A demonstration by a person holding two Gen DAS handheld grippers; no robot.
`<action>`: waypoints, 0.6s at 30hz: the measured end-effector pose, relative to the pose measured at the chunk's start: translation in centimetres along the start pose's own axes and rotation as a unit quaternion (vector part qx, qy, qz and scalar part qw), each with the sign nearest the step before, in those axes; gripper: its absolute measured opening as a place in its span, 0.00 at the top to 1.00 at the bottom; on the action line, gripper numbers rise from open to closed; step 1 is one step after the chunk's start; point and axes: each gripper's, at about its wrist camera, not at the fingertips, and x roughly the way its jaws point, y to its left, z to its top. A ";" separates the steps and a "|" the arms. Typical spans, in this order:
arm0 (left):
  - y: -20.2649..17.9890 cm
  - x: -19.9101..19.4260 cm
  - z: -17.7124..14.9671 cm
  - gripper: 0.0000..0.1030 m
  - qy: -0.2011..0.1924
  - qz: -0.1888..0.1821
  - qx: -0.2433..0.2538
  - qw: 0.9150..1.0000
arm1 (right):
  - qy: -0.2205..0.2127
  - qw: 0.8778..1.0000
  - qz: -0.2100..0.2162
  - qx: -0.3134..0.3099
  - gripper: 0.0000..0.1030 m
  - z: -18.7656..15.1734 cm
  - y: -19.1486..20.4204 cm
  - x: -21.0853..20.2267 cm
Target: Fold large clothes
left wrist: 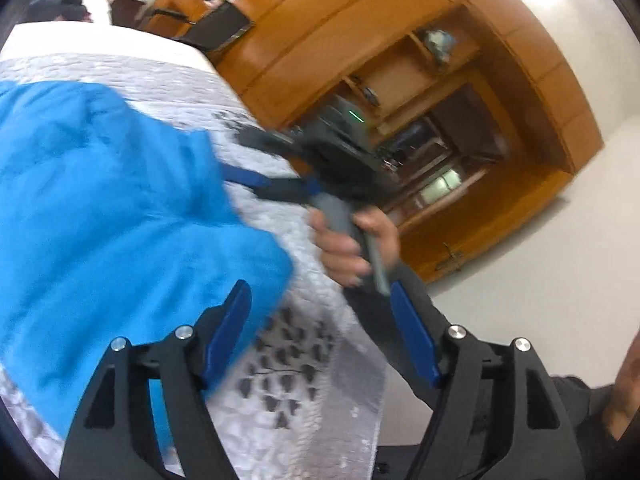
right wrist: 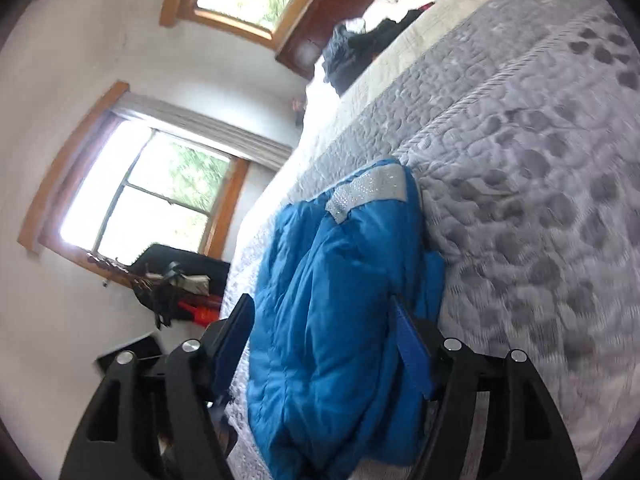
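Left wrist view: bed (left wrist: 168, 80) with a grey quilted cover fills the lower left, tilted in frame; wooden wardrobe (left wrist: 400, 60) with open shelves behind it. Blue padded garment (left wrist: 100, 208) lies bunched on the quilt, covering most of the near part of the bed. Left hand-held gripper (left wrist: 322, 336) has its jaws spread wide, nothing between the blue pads; its left finger overlaps the edge of the blue garment in the picture, contact cannot be told. Beyond it, a hand (left wrist: 352, 244) grips the grey handle of the right hand-held gripper (left wrist: 248, 180), whose blue-tipped fingers reach the right edge of the garment; the frame is blurred there, so a grasp cannot be confirmed from this view. Right wrist view: same bed (right wrist: 520, 140), two windows (right wrist: 152, 196) with wooden frames on the white wall. Garment (right wrist: 340, 320) sits between the two wide-spread fingers of the right hand-held gripper (right wrist: 324, 340); a silver sparkly band (right wrist: 372, 190) shows at its far end. The jaws are not closed on the cloth. Dark clothing pile (right wrist: 360, 52) lies at the far end of the bed, well apart from the blue garment.
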 end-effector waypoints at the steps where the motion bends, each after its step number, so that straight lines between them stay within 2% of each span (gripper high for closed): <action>1: -0.3 0.8 -0.4 0.31 0.008 0.005 0.004 1.000 | 0.014 1.000 -0.013 -0.005 0.47 0.2 0.2 0.7; 2: -0.2 1.5 -0.6 0.31 0.016 0.015 0.006 1.000 | 0.025 0.999 -0.042 -0.011 0.83 0.4 0.2 1.7; 3: 0.3 2.4 -0.8 0.31 0.024 0.028 0.003 0.999 | 0.027 0.998 -0.051 -0.016 0.83 0.3 0.1 1.7; 5: 1.2 3.6 -0.9 0.34 0.034 0.040 -0.007 0.999 | -0.004 0.998 -0.057 -0.028 0.90 0.2 0.0 1.4; 6: 1.6 4.1 -1.0 0.36 0.038 0.042 -0.012 0.998 | -0.027 0.998 -0.056 -0.034 0.91 0.0 0.1 0.8; 8: 2.3 4.6 -1.2 0.38 0.040 0.041 -0.023 0.998 | -0.046 0.997 -0.059 -0.025 0.92 -0.4 -1.1 0.6; 14: 2.7 5.6 -0.9 0.38 0.061 0.036 -0.031 0.997 | -0.024 0.998 -0.052 0.029 0.94 -1.4 -6.4 2.7; 16: 2.3 5.4 -0.6 0.37 0.064 0.034 -0.035 0.997 | -0.012 0.998 -0.055 0.036 0.93 -0.7 -7.0 3.0; 18: 1.7 4.0 -0.1 0.28 0.053 0.009 -0.045 0.998 | -0.002 0.998 -0.053 0.027 0.87 0.0 -6.0 2.2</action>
